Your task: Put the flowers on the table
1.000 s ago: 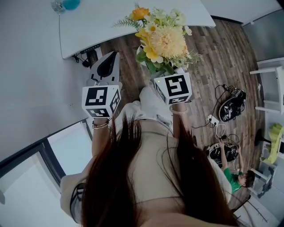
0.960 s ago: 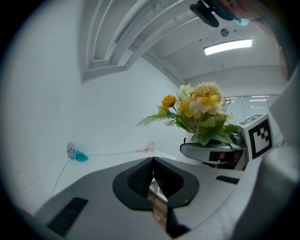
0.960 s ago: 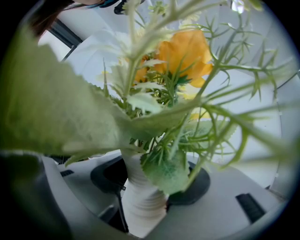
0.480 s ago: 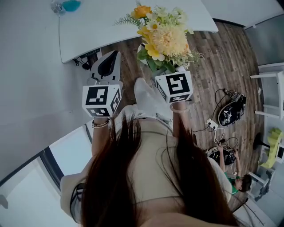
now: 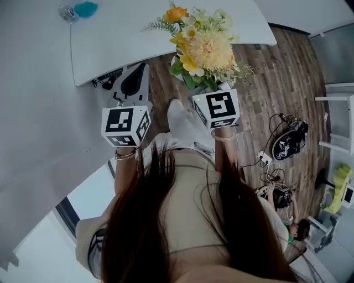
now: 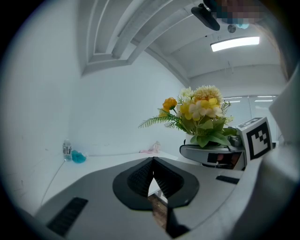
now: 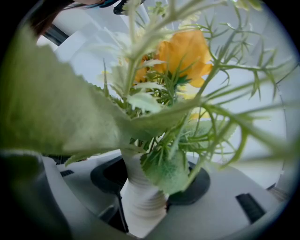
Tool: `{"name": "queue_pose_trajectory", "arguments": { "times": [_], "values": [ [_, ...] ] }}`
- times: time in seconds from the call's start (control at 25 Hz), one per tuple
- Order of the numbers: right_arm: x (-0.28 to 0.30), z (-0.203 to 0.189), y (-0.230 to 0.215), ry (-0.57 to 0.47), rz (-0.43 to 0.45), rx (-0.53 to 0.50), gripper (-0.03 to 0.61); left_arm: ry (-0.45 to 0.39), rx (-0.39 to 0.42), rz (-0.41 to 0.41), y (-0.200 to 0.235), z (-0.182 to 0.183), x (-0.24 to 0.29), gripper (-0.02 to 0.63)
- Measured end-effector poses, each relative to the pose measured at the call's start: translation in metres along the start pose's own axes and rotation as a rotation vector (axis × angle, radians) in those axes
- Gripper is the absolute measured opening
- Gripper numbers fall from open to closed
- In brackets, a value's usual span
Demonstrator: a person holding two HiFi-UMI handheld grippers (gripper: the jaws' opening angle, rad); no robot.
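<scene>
White ribbed ceramic fills the gap between the jaws of the right gripper (image 7: 147,185): they are clamped on the narrow neck of the vase (image 7: 140,211), low under the leaves. That is a sensible place to hold it, since the blooms above stay uncrushed and the bunch rides upright. The flowers (image 5: 206,52), yellow and orange with green fern sprigs, are in the air at chest height. In the head view they hang over the wooden floor (image 5: 276,83) right at the near edge of the white table (image 5: 121,38), not yet resting on it. The left gripper (image 6: 152,180) is held alongside with its jaws brought together on nothing, probably kept out of the way because one grip is enough for this load. A bottle (image 5: 69,11) stands at the far corner of the table, well apart from the likely landing spot. I judge the carry to be nearly done, with the setting down still to come.
</scene>
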State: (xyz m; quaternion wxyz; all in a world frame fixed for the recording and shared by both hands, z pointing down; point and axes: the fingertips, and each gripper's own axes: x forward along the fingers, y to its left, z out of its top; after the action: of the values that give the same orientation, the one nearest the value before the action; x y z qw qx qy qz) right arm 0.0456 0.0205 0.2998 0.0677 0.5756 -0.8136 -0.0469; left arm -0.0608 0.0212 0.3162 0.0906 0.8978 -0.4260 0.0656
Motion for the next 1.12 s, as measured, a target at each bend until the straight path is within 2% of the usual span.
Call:
{"name": "queue_pose_trajectory", "arguments": {
  "times": [0.48, 0.88, 0.96, 1.12],
  "values": [
    [0.055, -0.005, -0.038, 0.001, 0.046, 0.027, 0.258, 0.009, 0.008, 0.047, 0.022, 0.017, 0.057, 0.003],
    [0.111, 0.052, -0.067, -0.003, 0.092, 0.045, 0.258, 0.008, 0.011, 0.105, 0.052, 0.096, 0.085, 0.003],
    [0.121, 0.048, -0.071, -0.005, 0.104, 0.047, 0.258, 0.009, -0.001, 0.114, 0.057, 0.094, 0.092, 0.003],
    [0.136, 0.017, -0.083, 0.007, 0.118, 0.050, 0.259, 0.015, -0.009, 0.132, 0.060, 0.071, 0.115, 0.003]
  ]
}}
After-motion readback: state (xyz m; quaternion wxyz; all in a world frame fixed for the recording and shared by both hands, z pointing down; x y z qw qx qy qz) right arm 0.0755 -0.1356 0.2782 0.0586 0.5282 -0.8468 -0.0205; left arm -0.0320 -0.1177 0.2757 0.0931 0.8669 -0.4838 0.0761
